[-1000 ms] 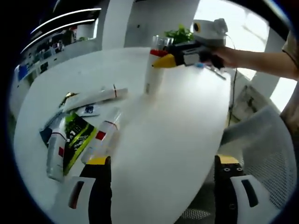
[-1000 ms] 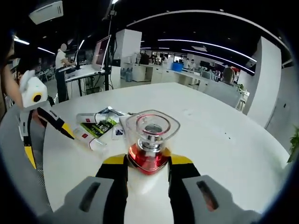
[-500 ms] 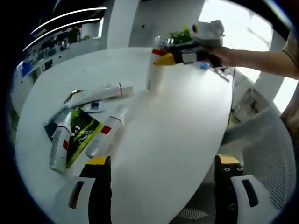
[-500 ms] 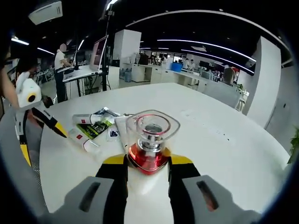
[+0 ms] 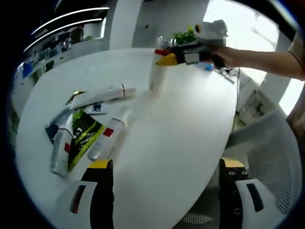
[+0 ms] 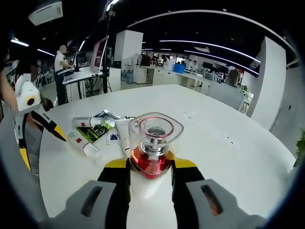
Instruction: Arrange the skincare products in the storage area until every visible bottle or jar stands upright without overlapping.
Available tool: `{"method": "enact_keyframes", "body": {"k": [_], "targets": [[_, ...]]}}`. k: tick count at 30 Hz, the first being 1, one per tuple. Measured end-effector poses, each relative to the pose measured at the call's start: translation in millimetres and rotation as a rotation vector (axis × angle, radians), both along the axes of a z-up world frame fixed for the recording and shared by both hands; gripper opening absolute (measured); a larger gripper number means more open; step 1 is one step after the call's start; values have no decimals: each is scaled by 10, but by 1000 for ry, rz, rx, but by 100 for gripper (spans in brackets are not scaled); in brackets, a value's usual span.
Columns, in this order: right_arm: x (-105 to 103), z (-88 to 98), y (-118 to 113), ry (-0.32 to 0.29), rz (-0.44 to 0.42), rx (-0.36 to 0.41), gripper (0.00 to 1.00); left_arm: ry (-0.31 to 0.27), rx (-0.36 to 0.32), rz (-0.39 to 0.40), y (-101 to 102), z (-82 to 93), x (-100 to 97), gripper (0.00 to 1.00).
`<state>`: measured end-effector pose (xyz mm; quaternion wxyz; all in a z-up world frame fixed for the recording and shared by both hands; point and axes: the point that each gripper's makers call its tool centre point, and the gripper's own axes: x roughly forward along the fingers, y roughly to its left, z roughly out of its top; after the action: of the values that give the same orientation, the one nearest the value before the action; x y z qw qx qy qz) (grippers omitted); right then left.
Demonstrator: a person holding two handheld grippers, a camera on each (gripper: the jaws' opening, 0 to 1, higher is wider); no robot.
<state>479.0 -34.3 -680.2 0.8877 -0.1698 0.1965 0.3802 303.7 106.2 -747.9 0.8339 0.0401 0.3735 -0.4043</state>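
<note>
A: How far had you got?

B: Your right gripper pinched one bottle, upright on the counter. Your left gripper hung spread, holding nothing.

A: What was left?

B: The tubes and sachets lay flat, overlapping.

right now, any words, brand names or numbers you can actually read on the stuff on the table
None can be read.
Green and black sachet: pale print, too blurred.
Lying white tubes: red patches, no legible letters.
Small white card: dark mark, too small.
Upright bottle held by the right gripper: no legible text.
</note>
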Motion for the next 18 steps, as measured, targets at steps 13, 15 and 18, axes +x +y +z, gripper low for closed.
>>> {"method": "enact_keyframes", "body": {"k": [13,15,18], "targets": [[2,9,0,31,-55,63,42,-8,-1,-6,3,43,12,90],[-11,-5,-7,37,-61,58,43,-9,-2,-8,2,51,11,90],[-53,-8,-12,40,-69,54,44,-14,-3,-12,1,67,14,90]]}}
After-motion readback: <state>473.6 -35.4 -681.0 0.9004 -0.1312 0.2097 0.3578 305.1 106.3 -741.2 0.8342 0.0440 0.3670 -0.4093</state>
